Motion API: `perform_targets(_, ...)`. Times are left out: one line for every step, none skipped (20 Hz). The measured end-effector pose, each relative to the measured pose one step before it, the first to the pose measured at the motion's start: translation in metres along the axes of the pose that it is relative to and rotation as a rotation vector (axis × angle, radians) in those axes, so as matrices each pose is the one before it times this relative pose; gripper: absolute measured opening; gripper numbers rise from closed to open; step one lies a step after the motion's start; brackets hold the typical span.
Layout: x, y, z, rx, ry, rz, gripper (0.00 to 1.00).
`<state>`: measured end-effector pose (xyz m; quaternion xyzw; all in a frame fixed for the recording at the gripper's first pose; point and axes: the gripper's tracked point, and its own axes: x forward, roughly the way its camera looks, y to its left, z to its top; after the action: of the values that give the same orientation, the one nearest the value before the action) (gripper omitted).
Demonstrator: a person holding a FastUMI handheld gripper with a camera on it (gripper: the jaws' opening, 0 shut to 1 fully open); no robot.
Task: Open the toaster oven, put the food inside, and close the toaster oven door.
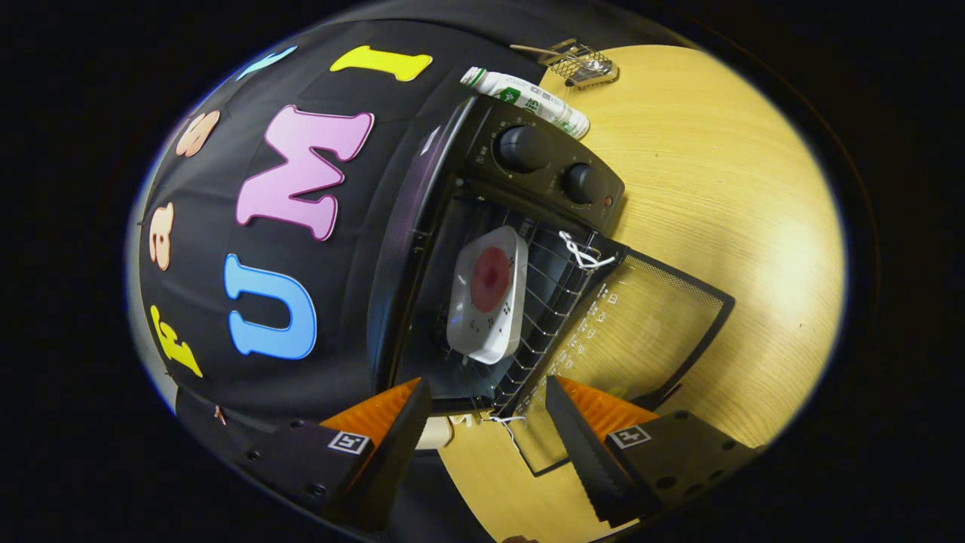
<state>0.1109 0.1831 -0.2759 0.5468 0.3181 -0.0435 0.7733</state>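
Toaster oven (482, 249): glossy black housing, thin metal wire rack (546, 302), glass door (626, 332). On the rack: smooth white tray (486, 298). Beneath the oven: matt light wood-grain table (724, 226). Gripper (488, 422), fingers apart: matt black, ribbed.

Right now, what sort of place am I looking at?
Probably a staged kitchen corner in a booth: a toaster oven with its door open on a wooden table. The gripper hangs open.

Black toaster oven (528, 188) stands on the wooden table, door (641, 332) swung fully open and lying flat. The food (490, 279), a pink round on a white square plate (471, 332), sits inside on the wire rack (550, 294), just beyond the fingers.
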Motion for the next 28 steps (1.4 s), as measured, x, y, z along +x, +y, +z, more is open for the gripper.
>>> perform_targets(-0.00759,0.00063,-0.00272,-0.02553,-0.00295,-0.00158,0.98)
perform_targets(-0.00703,-0.00014,-0.00366,-0.03808,-0.0036,-0.01002,0.98)
perform_targets(-0.00725,0.00227,-0.00337,-0.04523,-0.00068,0.0013,0.99)
perform_targets(-0.00695,0.00307,-0.00245,-0.04583,-0.00278,0.00397,0.99)
perform_targets(-0.00651,0.0031,-0.00005,-0.04304,-0.00696,0.00318,0.99)
perform_targets(-0.00662,0.00417,-0.001,-0.04162,-0.00688,0.00302,0.98)
perform_targets(-0.00488,0.00287,-0.00087,-0.04939,-0.00495,-0.00118,0.98)
perform_targets(-0.00366,-0.00188,-0.00399,-0.0626,-0.00048,-0.01891,0.99)
perform_targets(-0.00402,-0.00512,-0.00456,-0.07021,0.00617,-0.01973,0.98)
perform_targets(-0.00372,-0.00181,-0.00435,-0.0696,-0.00217,-0.00982,0.99)
perform_targets(-0.00372,-0.00419,-0.00284,-0.06441,-0.00805,-0.01477,0.99)
perform_targets(-0.0041,-0.00431,-0.00401,-0.05298,0.00044,-0.01909,0.99)
perform_targets(-0.00285,-0.00521,-0.00562,-0.04901,0.00862,-0.01967,0.99)
perform_targets(-0.00233,-0.0019,-0.00841,-0.04754,0.01244,-0.01092,0.99)
perform_targets(-0.00182,-0.00287,-0.00829,-0.05091,0.01693,-0.00802,0.99)
perform_targets(-0.00077,-0.00469,-0.00792,-0.05234,0.01449,-0.01187,0.99)
perform_targets(-0.00107,-0.0051,-0.00548,-0.04512,0.00644,-0.01658,0.99)
perform_targets(-0.00131,-0.00417,-0.0052,-0.03341,0.00398,-0.0138,0.99)
perform_targets(0.00049,-0.00535,-0.00328,-0.02544,0.00156,-0.01471,0.99)
perform_targets(0.00053,-0.00429,-0.00247,-0.02194,0.00126,-0.01286,0.99)
perform_targets(0.00122,-0.00544,-0.00364,-0.02382,0.00792,-0.01351,0.99)
perform_targets(0.00161,-0.00544,-0.00528,-0.02201,0.01546,-0.0159,0.99)
perform_targets(0.00165,-0.00773,-0.00732,-0.02161,0.02627,-0.02481,0.99)
perform_targets(-0.00065,-0.00812,-0.00107,-0.01575,0.02174,-0.01971,0.99)
perform_targets(0.00362,-0.0022,-0.00466,-0.01197,0.01525,-0.00585,0.99)
perform_targets(0.00332,-0.00274,-0.00533,-0.01358,0.01381,-0.00896,0.99)
perform_targets(0.00308,-0.00197,-0.00378,-0.01229,0.01127,-0.00705,0.99)
perform_targets(0.00498,-0.00023,-0.00278,-0.01665,0.00874,-0.00523,0.99)
